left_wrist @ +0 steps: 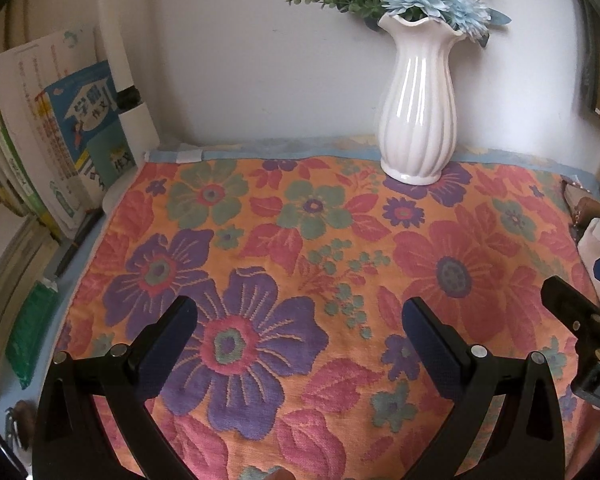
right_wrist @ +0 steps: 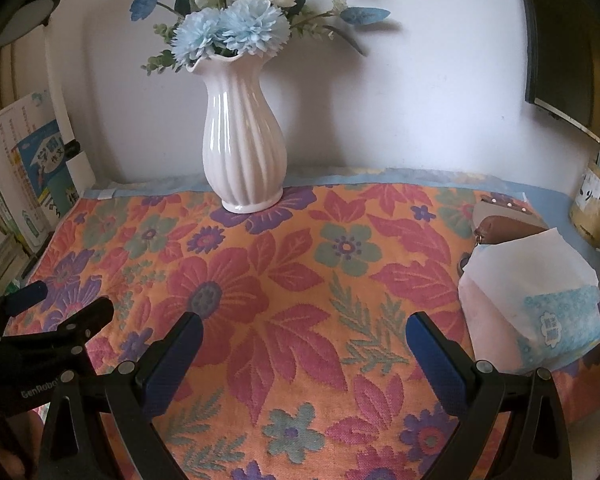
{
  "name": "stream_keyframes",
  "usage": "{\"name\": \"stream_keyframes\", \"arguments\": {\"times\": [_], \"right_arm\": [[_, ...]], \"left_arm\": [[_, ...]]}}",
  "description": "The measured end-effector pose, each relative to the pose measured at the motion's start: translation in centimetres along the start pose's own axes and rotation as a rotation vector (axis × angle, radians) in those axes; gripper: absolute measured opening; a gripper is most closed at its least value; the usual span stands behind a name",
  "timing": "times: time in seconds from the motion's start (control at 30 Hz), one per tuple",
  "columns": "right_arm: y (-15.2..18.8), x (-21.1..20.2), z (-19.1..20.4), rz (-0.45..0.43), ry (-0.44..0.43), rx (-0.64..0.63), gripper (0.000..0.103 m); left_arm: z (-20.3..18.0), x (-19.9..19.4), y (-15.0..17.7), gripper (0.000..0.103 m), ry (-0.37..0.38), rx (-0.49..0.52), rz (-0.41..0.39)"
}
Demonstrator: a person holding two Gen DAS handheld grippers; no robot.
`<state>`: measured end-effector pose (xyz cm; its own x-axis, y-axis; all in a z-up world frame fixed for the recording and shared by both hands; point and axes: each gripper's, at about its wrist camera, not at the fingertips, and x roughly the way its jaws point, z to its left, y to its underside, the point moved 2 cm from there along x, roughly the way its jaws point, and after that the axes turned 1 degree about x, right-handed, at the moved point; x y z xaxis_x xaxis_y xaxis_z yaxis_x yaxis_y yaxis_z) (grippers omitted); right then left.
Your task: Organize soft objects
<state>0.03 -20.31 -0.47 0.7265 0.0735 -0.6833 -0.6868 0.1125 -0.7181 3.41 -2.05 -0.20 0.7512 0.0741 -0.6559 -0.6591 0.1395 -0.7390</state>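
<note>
Both grippers, left [left_wrist: 300, 320] and right [right_wrist: 304, 336], hover with jaws spread above the flat floral woven cloth [left_wrist: 300, 248] on the desk, apparently poised to gather it.

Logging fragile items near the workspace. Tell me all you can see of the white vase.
The white vase looks like glossy ceramic, with vertical ribs that twist slightly, a narrow neck, a swelling belly and a wavy flared rim. It stands upright at the back of the floral cloth, its foot resting on it, close to the wall; whether they touch I cannot tell. It holds artificial-looking flowers: pale blue pompoms, white blooms, blue leaves, green sprigs. No cracks show. Both grippers are well clear of it.
</note>
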Motion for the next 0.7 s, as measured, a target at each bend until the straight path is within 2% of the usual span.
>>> {"name": "stream_keyframes", "arguments": {"times": [0.7], "right_arm": [[0.25, 0.08, 0.24, 0.008, 0.005, 0.001, 0.102]], "left_arm": [[-0.06, 0.26, 0.1, 0.102, 0.003, 0.001, 0.017]]}}
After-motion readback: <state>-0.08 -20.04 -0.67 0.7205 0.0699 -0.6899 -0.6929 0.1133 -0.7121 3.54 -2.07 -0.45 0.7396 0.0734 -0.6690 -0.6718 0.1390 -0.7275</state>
